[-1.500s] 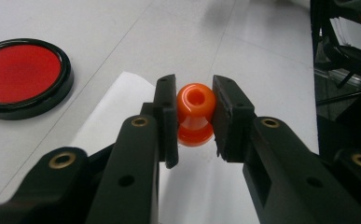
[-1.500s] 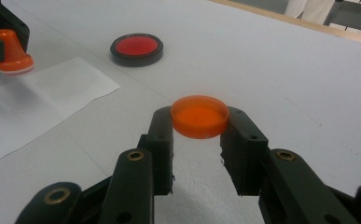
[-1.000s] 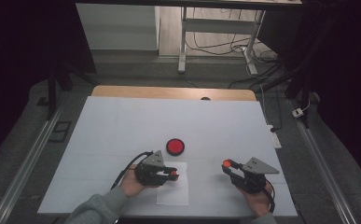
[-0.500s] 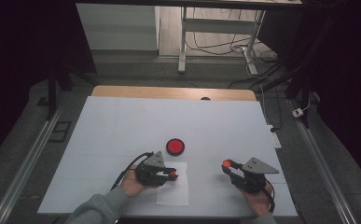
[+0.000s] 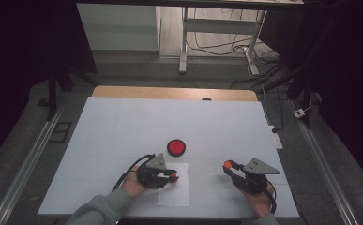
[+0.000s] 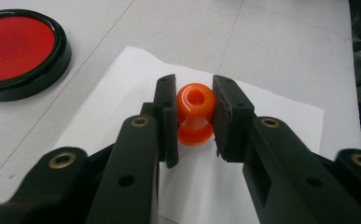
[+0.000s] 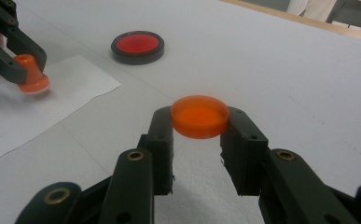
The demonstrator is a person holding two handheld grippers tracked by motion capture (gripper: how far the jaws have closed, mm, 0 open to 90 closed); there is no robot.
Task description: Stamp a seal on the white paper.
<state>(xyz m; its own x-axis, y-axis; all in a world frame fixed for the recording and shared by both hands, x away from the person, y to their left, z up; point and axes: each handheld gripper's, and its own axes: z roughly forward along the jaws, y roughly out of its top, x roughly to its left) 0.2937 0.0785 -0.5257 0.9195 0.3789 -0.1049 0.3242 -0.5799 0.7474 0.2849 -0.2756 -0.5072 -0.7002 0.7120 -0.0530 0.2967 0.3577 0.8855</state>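
- Over the white paper sheet [image 5: 174, 185], the left gripper [image 6: 194, 116] has its jaws closed on an orange stamp [image 6: 195, 113], base down on the sheet, long axis upright.
- Just beyond the sheet lies the red ink pad [image 5: 176, 147], nearer the left gripper.
- Right of the sheet, the right gripper [image 7: 199, 123] clamps an orange round cap [image 7: 199, 116], held level.

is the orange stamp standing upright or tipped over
Upright: the orange stamp stands base down on the white paper, clamped between the left hand-held gripper jaws.
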